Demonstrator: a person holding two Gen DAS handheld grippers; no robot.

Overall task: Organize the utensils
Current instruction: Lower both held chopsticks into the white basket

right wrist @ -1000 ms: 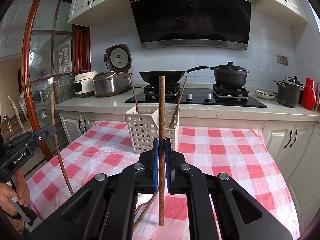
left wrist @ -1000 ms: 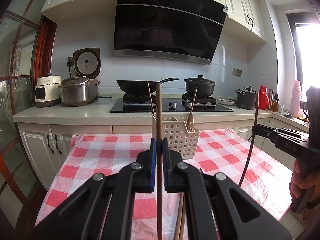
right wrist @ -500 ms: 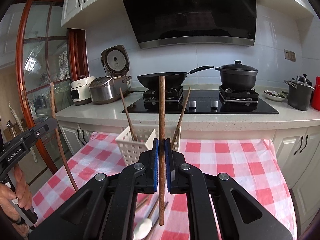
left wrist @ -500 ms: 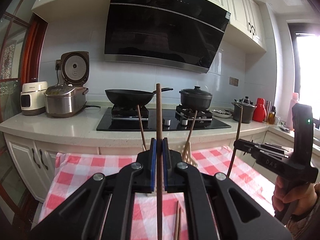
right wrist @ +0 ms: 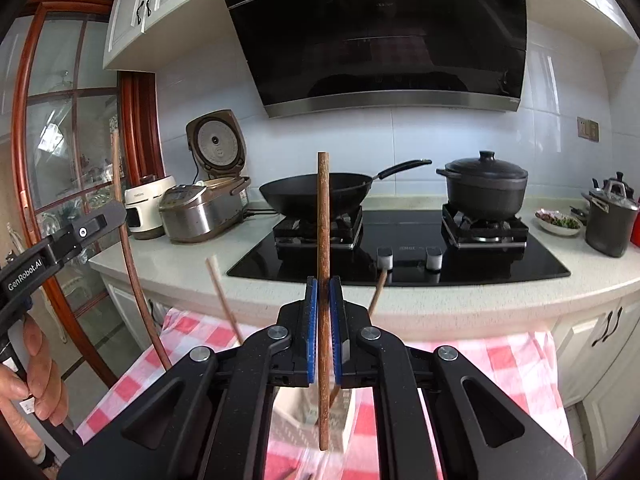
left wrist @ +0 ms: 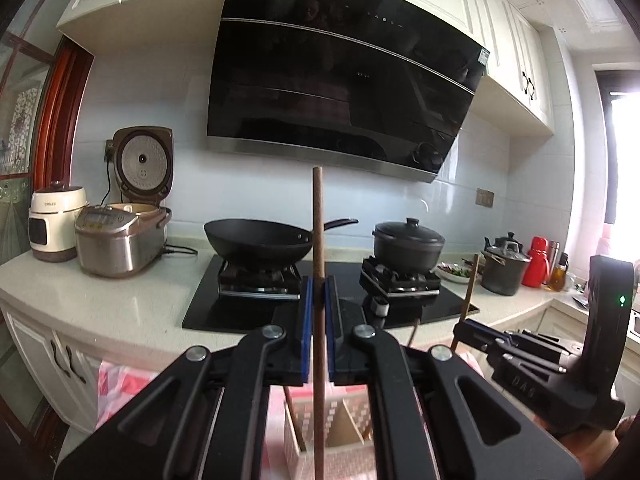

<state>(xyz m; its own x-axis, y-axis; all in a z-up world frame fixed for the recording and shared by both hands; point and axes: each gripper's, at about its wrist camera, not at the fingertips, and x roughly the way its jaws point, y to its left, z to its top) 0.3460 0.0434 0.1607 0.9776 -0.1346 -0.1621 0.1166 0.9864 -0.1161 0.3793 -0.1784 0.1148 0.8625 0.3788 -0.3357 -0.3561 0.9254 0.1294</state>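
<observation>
- Left gripper (left wrist: 318,320): blue pads clamped tight on a brown stick (left wrist: 318,248) that stands upright, top poking well above the jaws, bottom hanging below them.
- Under it, between the arms, you can see the white basket (left wrist: 344,420) on the checked cloth (left wrist: 112,384). It's blurry, but the stick's lower end sits over the basket, and a thin stick leans inside at its left side.
- Right gripper (right wrist: 324,332): same deal, pads squeezed on a 2nd brown stick (right wrist: 323,240), upright with a slight tilt, lower end over the basket (right wrist: 296,408) below it.
- 2 lighter sticks (right wrist: 224,300) lean out of the basket, 1 to each side of the right gripper.
- Each view catches the other tool: the right gripper shows at the right edge of the left view (left wrist: 472,330) with its stick tip up, and the left gripper shows at the left edge of the right view, a hand (right wrist: 36,372) wrapped round its handle.
- Behind the cloth-covered table runs the bench (right wrist: 440,296): hob (right wrist: 400,248) in the middle with a wok (right wrist: 316,194) on the left burner and a lidded black pot (right wrist: 484,188) on the right.
- Left end of the bench: rice cooker (right wrist: 204,208), lid up, with a small white cooker beside it. Right end: a grey pot (right wrist: 610,216) and a dish of food.
</observation>
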